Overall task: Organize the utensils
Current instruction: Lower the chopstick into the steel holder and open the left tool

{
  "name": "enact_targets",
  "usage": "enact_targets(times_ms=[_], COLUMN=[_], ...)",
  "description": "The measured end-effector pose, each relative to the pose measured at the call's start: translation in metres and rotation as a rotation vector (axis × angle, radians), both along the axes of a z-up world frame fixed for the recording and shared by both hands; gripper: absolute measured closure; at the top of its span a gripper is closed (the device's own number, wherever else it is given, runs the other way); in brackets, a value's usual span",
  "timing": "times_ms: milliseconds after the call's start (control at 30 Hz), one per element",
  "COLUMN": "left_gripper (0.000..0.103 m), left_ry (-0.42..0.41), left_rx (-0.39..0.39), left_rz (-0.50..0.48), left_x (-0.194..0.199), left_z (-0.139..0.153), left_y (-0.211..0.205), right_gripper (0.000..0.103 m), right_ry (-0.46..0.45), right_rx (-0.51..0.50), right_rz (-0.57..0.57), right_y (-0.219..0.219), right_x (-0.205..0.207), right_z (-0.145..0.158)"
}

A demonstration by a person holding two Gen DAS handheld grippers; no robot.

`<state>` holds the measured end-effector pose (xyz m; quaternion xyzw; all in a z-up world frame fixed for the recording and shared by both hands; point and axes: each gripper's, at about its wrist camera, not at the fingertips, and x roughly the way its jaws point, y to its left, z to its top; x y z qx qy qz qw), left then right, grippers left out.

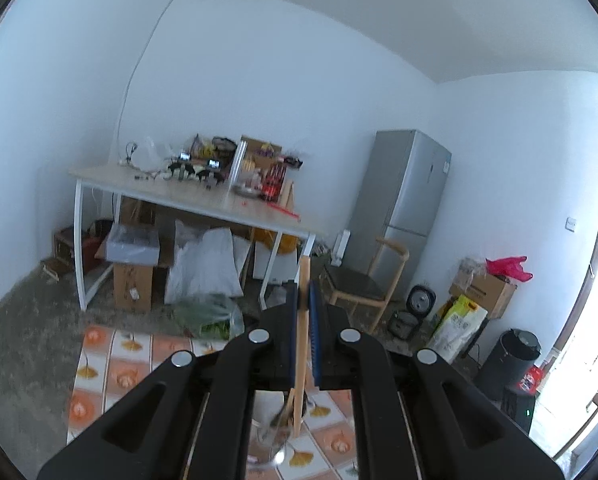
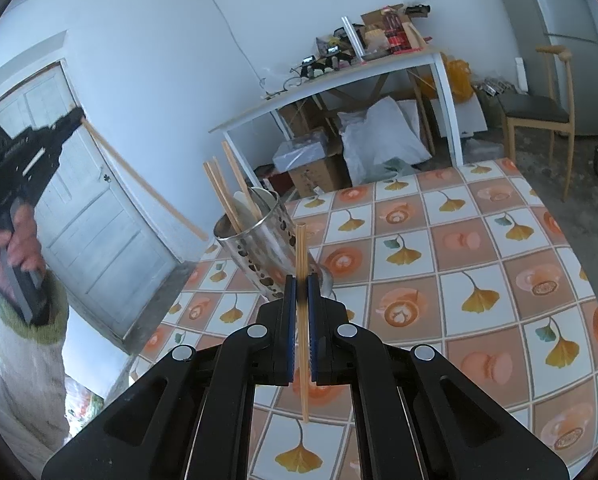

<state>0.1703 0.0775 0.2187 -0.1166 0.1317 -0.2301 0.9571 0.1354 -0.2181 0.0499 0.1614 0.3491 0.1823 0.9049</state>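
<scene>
Wooden chopstick (image 2: 302, 280) stands nearly upright, pinched in the right gripper (image 2: 302, 284) jaws above the tiled bench (image 2: 479, 240). Only this view shows the steel holder (image 2: 267, 252) with chopsticks inside. The left gripper (image 1: 303, 300), raised toward the room, clamps another chopstick (image 1: 302, 340).

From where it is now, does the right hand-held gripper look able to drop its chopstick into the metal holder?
Probably yes. The right hand-held gripper grips its chopstick just in front of the metal holder, whose open mouth still has room beside the chopsticks already inside. Nothing blocks the path.
</scene>
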Motion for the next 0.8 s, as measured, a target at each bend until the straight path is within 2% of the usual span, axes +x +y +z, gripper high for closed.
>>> enact_targets(times_ms=[200,367,800], left_gripper=[0.098,0.098,0.098], left_ry=[-0.001,0.029,0.087], left_rx=[0.018,0.002,0.06], left_rz=[0.054,0.074,0.062], left_x=[0.031,0.052,0.062], left_z=[-0.008,-0.032,-0.09], left_y=[-0.003,-0.003,-0.022], right_gripper=[0.099,0.099,0.099], right_ry=[0.009,0.011,0.011], right_rx=[-0.001,-0.003,-0.008], right_rz=[-0.003,-0.002,0.007], right_y=[-0.002,-0.002,0.0], right_x=[0.001,0.001,0.002], right_z=[-0.003,-0.003,-0.004])
